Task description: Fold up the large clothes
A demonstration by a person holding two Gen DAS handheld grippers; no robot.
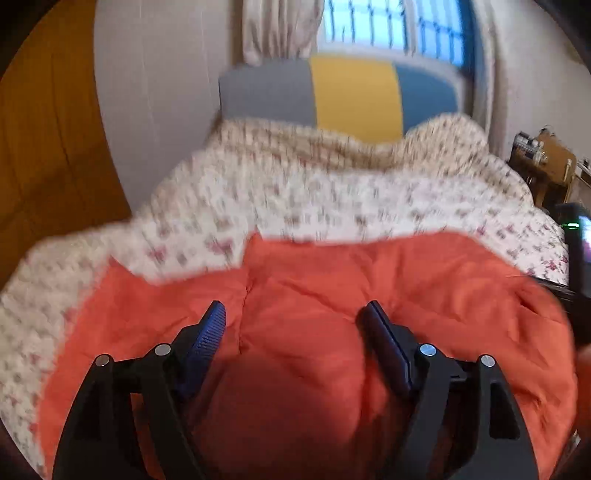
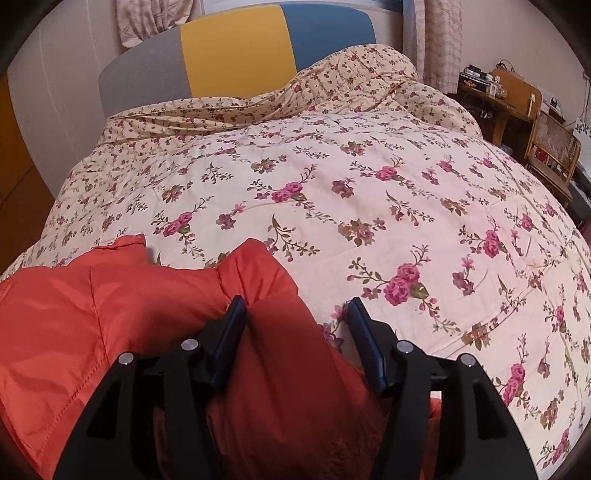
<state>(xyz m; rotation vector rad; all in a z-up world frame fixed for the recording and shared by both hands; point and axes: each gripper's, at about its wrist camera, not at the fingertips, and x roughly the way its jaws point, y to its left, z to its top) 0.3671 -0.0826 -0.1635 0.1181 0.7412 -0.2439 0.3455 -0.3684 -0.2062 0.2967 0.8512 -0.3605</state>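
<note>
Orange padded garment (image 2: 110,325) spread on the bed, over the floral quilt (image 2: 369,192), at the near edge. Stitched seams and puffy panels across the fabric; far edge uneven, with two raised humps toward the headboard in the right wrist view.

Directly beneath the left tool (image 1: 293,314): orange cloth filling the space between and below both fingers. Jaws spread wide, nothing pinched; blue ribbed pads (image 1: 207,332) clear of the fabric as far as can be told through the motion blur.

Under the right tool (image 2: 295,310): right-hand end of the garment, a fold of it rising into the gap. Left finger lying just against that fold, right finger over the quilt, just past the orange edge. Jaws parted, not clamped on the cloth.

Beyond the garment: floral quilt covering the rest of the bed, bunched into a ridge near the top. Headboard (image 2: 236,48) in grey, yellow and blue panels behind it. Curtains (image 2: 439,40) and a window (image 1: 391,26) farther back. Wooden desk (image 2: 506,92) and a cane chair (image 2: 554,155) off to the right; wooden door (image 1: 48,147) at the left in the left wrist view.
</note>
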